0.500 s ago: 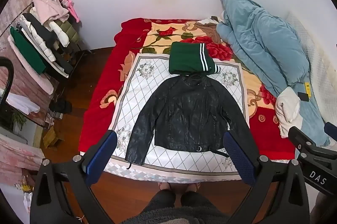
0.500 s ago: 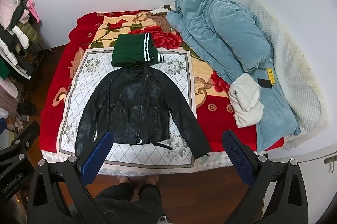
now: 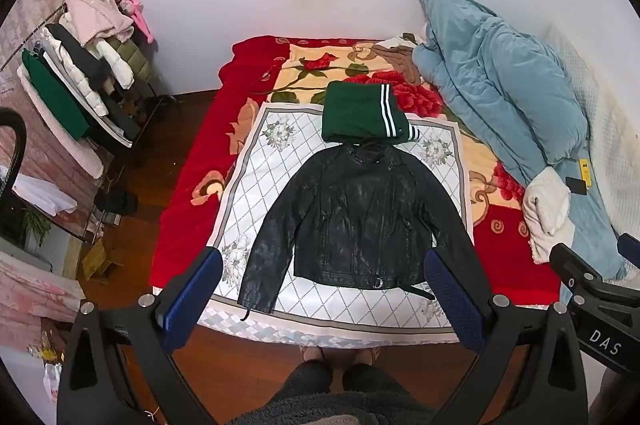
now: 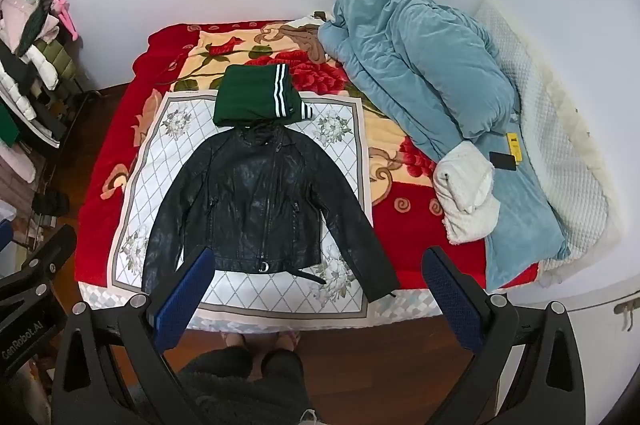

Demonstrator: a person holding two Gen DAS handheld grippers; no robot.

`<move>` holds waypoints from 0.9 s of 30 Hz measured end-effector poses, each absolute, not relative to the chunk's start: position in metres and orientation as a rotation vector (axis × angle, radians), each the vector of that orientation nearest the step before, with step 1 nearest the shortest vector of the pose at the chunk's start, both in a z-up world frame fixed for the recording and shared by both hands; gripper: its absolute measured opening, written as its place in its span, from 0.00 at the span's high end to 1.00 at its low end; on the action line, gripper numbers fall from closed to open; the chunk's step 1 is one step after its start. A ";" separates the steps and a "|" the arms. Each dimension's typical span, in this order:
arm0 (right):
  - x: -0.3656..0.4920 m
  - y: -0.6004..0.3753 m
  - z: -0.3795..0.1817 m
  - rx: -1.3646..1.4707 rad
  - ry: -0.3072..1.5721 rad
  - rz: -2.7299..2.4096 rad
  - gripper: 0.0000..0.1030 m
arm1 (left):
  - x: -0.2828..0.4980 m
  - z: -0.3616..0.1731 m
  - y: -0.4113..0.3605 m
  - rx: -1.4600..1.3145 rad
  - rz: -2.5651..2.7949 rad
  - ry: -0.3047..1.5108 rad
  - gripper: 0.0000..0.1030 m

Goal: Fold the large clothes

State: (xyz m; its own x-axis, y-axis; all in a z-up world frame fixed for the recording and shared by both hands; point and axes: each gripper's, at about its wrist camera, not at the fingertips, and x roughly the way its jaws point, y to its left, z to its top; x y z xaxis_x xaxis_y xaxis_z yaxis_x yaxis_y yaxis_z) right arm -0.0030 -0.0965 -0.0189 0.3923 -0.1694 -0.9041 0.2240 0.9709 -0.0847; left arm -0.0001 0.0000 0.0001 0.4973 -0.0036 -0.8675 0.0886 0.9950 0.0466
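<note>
A black leather jacket (image 3: pixel 356 221) lies flat and face up on a white patterned cloth (image 3: pixel 260 161) on the bed, sleeves spread down and outward. It also shows in the right wrist view (image 4: pixel 256 205). A folded green garment with white stripes (image 3: pixel 364 113) lies just beyond its collar, also seen in the right wrist view (image 4: pixel 256 97). My left gripper (image 3: pixel 324 301) is open and empty, held high above the bed's near edge. My right gripper (image 4: pixel 316 297) is open and empty, also held high above the near edge.
A red floral blanket (image 3: pixel 192 185) covers the bed. A blue quilt (image 4: pixel 432 65) and a white fleece bundle (image 4: pixel 464 193) lie at the right. A loaded clothes rack (image 3: pixel 80 85) stands at the left. The person's feet (image 3: pixel 340 353) stand on the wood floor by the bed.
</note>
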 end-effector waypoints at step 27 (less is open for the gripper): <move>-0.005 -0.093 0.001 0.050 1.126 -0.243 0.00 | 0.002 0.004 -0.001 0.080 -0.054 1.042 0.00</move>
State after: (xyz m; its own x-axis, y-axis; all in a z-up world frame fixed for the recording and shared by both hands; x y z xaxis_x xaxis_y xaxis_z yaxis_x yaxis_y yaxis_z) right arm -0.0055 -0.0927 0.0014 0.4073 -0.1676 -0.8978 0.2176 0.9725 -0.0829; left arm 0.0025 -0.0005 0.0035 0.5039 -0.0069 -0.8637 0.0824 0.9958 0.0402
